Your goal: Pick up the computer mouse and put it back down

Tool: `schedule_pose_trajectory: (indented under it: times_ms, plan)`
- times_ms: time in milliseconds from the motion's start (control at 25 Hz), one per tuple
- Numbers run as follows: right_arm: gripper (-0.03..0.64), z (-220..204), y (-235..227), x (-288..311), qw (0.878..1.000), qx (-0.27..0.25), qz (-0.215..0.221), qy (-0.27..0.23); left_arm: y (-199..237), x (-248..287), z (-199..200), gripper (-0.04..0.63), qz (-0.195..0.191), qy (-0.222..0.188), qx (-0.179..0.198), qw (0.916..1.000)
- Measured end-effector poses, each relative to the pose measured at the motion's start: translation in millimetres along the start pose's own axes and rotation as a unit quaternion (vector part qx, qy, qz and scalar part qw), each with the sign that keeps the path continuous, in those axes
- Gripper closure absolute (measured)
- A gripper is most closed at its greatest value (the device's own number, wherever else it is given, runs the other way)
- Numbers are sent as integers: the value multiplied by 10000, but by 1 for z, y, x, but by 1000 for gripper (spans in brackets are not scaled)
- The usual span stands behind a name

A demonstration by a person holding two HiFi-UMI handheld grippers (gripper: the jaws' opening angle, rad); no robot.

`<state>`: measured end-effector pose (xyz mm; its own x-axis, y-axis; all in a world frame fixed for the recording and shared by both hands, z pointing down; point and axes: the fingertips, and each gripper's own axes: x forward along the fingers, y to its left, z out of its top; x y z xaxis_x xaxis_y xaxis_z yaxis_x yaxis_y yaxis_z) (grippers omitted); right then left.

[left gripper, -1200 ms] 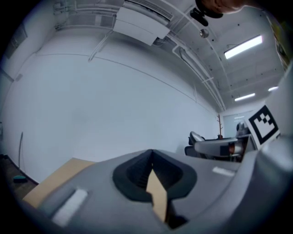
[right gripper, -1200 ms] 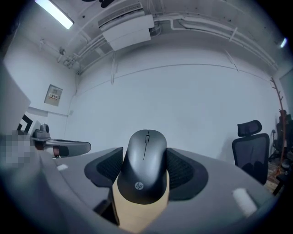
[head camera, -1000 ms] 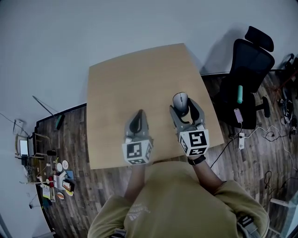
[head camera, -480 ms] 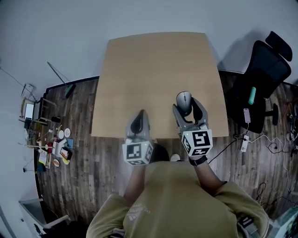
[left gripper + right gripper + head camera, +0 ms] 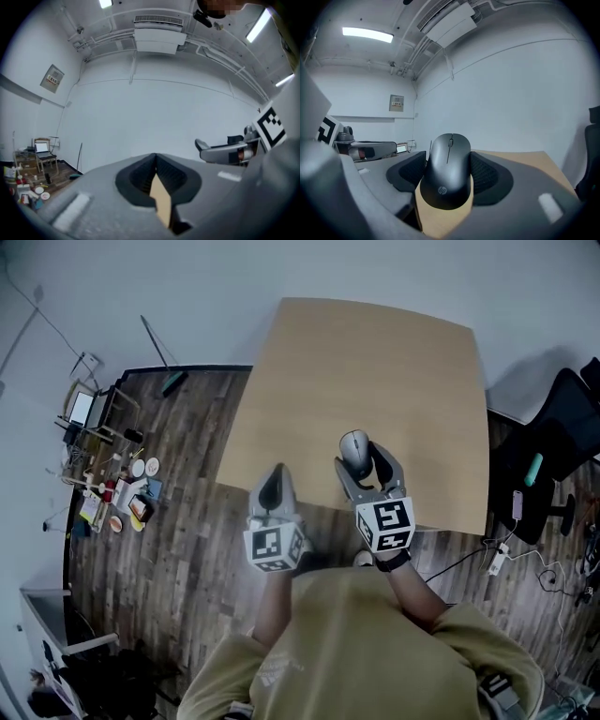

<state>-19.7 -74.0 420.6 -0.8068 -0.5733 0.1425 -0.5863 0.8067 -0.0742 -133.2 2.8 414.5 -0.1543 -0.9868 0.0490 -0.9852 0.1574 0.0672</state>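
Currently noting black computer mouse (image 5: pixel 355 450) clamped in right gripper (image 5: pixel 363 461), logo end twd holder, scroll-wheel end pointing away. Confirmed via right gripper view: computer mouse (image 5: pixel 447 171) wedged between ribbed pads (image 5: pixel 487 174), right gripper (image 5: pixel 449 174) grasping it by both flanks, L and R pad each touching a side. Tan surface visible under its near end; unable to tell whether lifted clear or resting on top.

Located over near half of wooden table (image 5: pixel 375 362), approx 6 o'clock of tabletop centre, short of near edge.

Found left gripper (image 5: pixel 273 486) at 8 o'clock of mouse, at table's near edge, apart from right unit. Per left gripper view: left gripper (image 5: pixel 155 161) clenched, pad tips meeting, nothing between; only a sliver of table (image 5: pixel 161 199) seen thru gap below tips. Marker cube (image 5: pixel 386 524) on right unit facing up twd head cam; same for cube on left unit.

Logged surroundings in head view, bearings from mouse:
- olive top (image 5: pixel 356 652) of person at 6 o'clock.
- black office chair (image 5: pixel 562 442) at 3 o'clock, off table's right side.
- white power strip (image 5: pixel 494 559) at 4 o'clock on plank floor (image 5: pixel 187 549).
- small clutter (image 5: pixel 117 498) at 9 o'clock, near wall.
- laptop (image 5: pixel 82 409) at 10 o'clock, screen lit.
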Motion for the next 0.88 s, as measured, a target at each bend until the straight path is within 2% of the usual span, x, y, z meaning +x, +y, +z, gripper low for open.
schedule_pose_trajectory:
  times_ms: [360, 520, 640, 880]
  plan:
    - [314, -17, 104, 110, 9988, 112, 291, 387, 142, -15, 10, 595, 178, 18, -174, 9997]
    - [314, -34, 130, 139, 9976, 106, 240, 643, 181, -6, 5, 595, 119, 56, -197, 9997]
    - [316, -56, 130, 156, 9954, 156, 126, 938, 190, 12, -16, 595, -13, 308, -429, 9986]
    - [314, -98, 92, 202, 9893, 415, -117, 1397, 191, 65, -54, 595, -261, 716, -538, 9956]
